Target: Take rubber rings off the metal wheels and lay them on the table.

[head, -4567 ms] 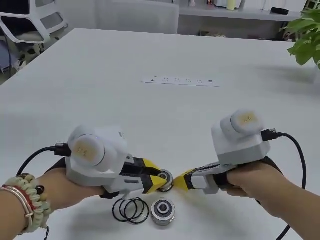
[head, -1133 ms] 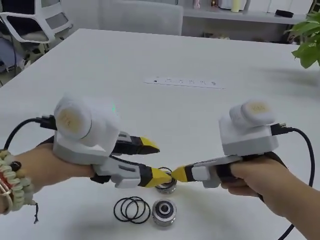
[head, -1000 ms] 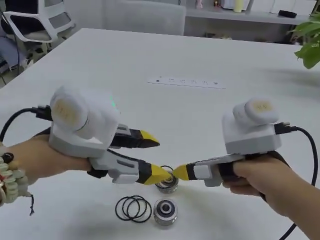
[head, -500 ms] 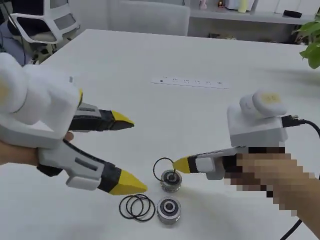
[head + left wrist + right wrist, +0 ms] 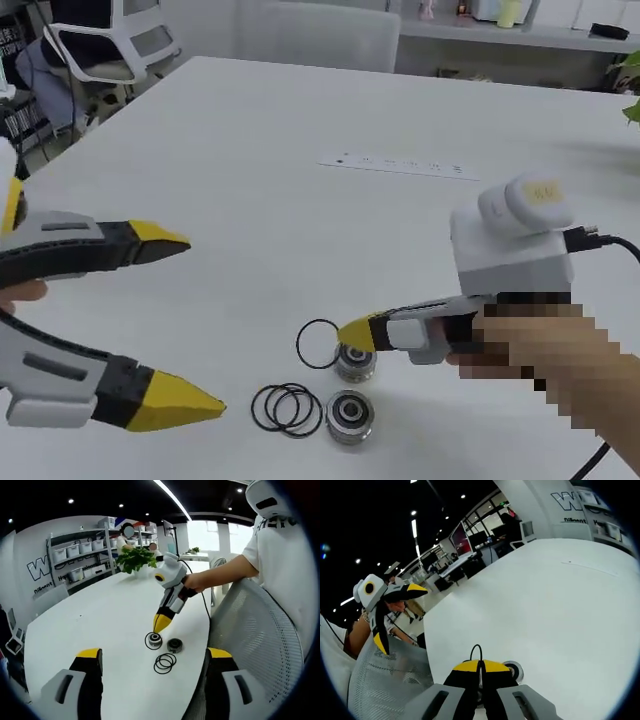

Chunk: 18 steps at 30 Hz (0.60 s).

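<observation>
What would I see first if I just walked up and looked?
Probably the two yellow-tipped grippers. The left gripper gapes wide open at the near left, and the right gripper pinches a thin black ring next to a wheel. Nearer the person lie a second wheel and a pile of rings.

The left gripper (image 5: 200, 323) and right gripper (image 5: 350, 335) have light-grey housings and black jaws with yellow tips. A black cable (image 5: 605, 240) exits the right housing. The person wears a white short-sleeved shirt (image 5: 280, 555).
</observation>
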Tool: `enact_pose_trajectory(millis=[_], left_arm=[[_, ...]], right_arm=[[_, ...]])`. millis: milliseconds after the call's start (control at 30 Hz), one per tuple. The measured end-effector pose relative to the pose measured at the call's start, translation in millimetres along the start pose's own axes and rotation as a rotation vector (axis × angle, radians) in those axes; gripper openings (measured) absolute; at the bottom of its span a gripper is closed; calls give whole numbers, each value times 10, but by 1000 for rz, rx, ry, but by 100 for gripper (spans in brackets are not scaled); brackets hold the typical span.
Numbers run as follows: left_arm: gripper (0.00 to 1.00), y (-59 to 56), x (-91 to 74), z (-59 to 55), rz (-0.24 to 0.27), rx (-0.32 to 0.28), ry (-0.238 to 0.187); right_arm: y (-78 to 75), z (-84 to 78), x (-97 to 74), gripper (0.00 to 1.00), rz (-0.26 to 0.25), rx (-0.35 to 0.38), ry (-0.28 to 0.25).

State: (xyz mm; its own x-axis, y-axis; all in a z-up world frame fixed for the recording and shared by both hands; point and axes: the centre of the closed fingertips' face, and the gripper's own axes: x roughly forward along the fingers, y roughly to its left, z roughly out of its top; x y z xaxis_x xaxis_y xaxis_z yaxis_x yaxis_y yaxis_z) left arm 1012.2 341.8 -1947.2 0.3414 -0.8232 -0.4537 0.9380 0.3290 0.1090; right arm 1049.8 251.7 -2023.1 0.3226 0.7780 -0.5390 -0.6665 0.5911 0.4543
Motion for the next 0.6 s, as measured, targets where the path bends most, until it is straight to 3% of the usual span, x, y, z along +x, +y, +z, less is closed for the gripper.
enact_pose_trajectory(millis=[133,267,600], left_arm=[[85,-29,-106,-92,39,-45,-13],[89,-57,-180,-196,77,-167,-26],[93,-123,-193,-226,118,-198,-59]], right_arm=[[33,-8,18,0,17,-10,11],[103,-16,51,0,40,-12,19],[234,-99,146,0,73,-42,62]])
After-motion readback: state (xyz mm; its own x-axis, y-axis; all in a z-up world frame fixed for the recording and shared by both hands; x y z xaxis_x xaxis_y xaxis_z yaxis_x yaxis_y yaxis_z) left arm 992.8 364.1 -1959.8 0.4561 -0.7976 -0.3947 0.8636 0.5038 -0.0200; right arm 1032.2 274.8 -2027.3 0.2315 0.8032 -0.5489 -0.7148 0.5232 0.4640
